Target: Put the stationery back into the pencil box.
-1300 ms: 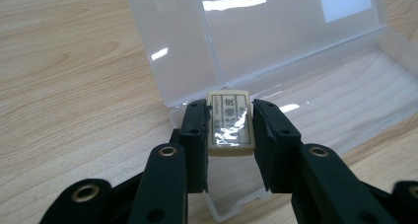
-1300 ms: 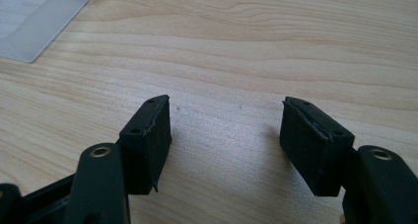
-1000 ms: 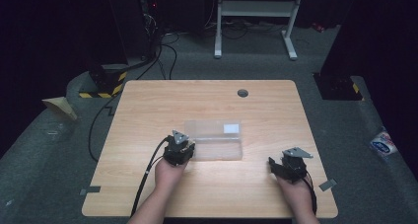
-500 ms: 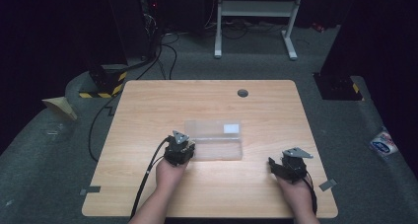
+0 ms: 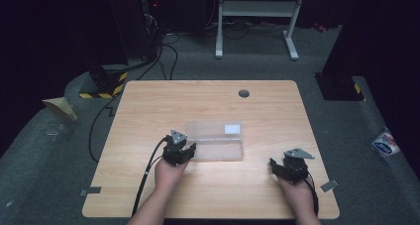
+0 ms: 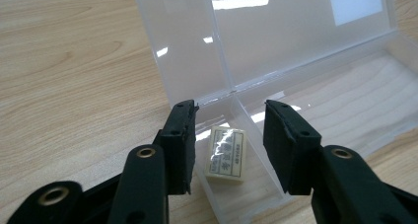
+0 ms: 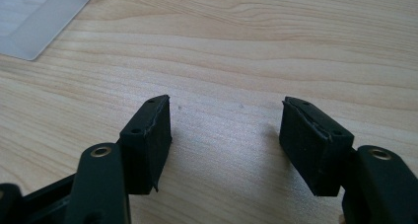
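The left gripper sits at the near left corner of a clear plastic box whose lid is folded back flat on the wooden table. Its jaws have just been opening and now stand apart, with a gap on either side of a small white eraser. The eraser lies flat on the floor of the box's end compartment, between and just below the jaw tips, touched by neither pad (the printed face is up, the text too small to read). A thin divider wall of the box rises just beyond the jaw tips. The open lid lies beyond the tray, with a white label at its far right corner.

The right gripper is well apart from the box, to its right and nearer the person, over bare wood. Its jaws stand wide apart with nothing between them. In its own view, a corner of the box shows ahead and to the left of the jaws.
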A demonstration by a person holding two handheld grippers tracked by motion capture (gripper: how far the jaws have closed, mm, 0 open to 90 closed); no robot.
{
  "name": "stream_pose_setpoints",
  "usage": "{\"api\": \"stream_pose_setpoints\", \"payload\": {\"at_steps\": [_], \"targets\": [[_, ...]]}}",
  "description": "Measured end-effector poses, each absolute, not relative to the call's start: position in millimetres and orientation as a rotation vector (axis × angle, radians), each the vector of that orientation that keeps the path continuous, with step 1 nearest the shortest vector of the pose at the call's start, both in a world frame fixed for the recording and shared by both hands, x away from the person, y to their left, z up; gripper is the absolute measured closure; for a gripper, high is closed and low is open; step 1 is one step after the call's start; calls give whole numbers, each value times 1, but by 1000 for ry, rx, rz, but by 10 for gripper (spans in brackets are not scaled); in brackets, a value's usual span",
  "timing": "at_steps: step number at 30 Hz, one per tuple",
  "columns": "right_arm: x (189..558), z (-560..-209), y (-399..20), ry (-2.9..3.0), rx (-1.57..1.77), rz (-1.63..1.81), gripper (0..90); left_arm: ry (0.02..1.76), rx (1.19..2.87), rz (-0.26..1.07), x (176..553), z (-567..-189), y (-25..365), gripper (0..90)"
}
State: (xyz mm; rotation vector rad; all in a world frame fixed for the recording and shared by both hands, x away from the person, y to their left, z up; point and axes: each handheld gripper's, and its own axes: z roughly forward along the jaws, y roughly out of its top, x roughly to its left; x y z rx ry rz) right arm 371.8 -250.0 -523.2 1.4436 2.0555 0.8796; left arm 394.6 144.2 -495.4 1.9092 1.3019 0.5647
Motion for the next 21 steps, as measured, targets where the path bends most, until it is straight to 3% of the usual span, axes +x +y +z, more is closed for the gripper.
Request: {"api": "stream_pose_setpoints", "payload": {"at_steps": [10,21], "targets": [[372,-523,-250,2055,1444,879,363,1277,1897,552,391,-489,157,490],[372,-523,-250,2055,1444,879,363,1304,1865,537,383,-488,199,455]]}}
